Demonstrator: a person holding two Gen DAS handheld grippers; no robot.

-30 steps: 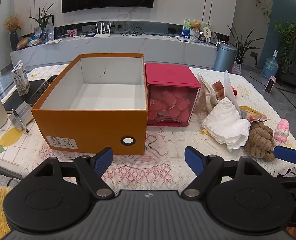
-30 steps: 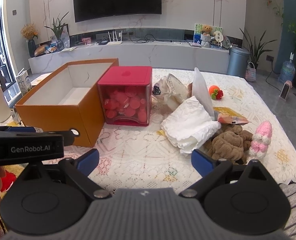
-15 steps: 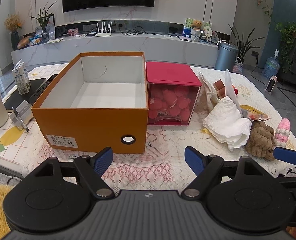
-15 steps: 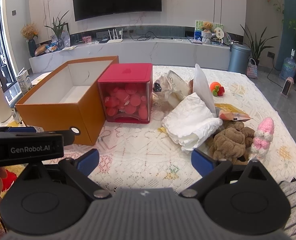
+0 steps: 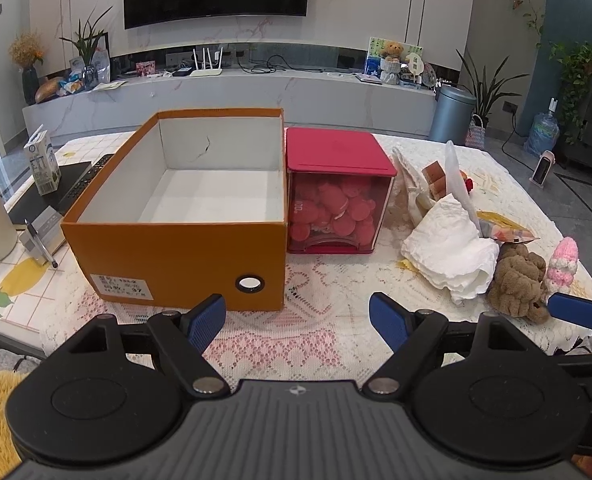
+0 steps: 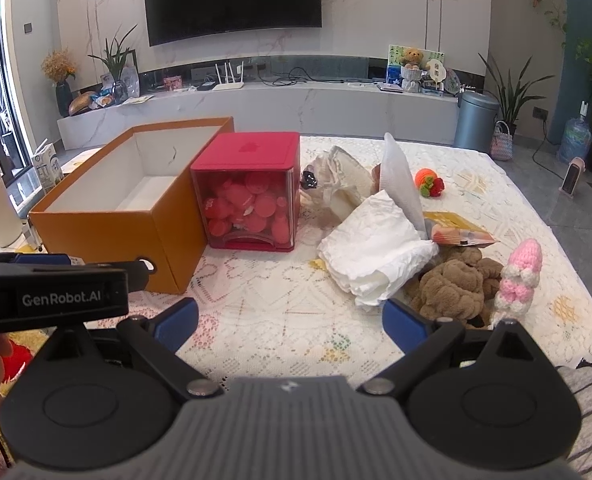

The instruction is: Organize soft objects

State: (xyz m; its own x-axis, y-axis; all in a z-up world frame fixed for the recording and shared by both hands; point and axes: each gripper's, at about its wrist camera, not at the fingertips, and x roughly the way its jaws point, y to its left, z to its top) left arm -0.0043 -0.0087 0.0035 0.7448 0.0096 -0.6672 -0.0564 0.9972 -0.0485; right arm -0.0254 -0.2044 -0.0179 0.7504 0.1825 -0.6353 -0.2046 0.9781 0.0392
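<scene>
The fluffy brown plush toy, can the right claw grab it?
Probably yes. The right claw is open, and the fluffy brown plush toy lies just ahead with nothing between, though the crumpled white cloth touches it.

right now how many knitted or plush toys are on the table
3 that show. The brown plush lies beside the white cloth, the pink knitted doll is right of it, and the orange knitted toy is farther back. The pile may hide more.

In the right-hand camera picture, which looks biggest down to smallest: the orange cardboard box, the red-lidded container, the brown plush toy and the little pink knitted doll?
1. orange cardboard box, plainly largest.
2. red-lidded container.
3. brown plush toy, though it lies nearer the camera, which flatters it, so its gap to the container is unsure.
4. pink knitted doll, smallest.
</scene>
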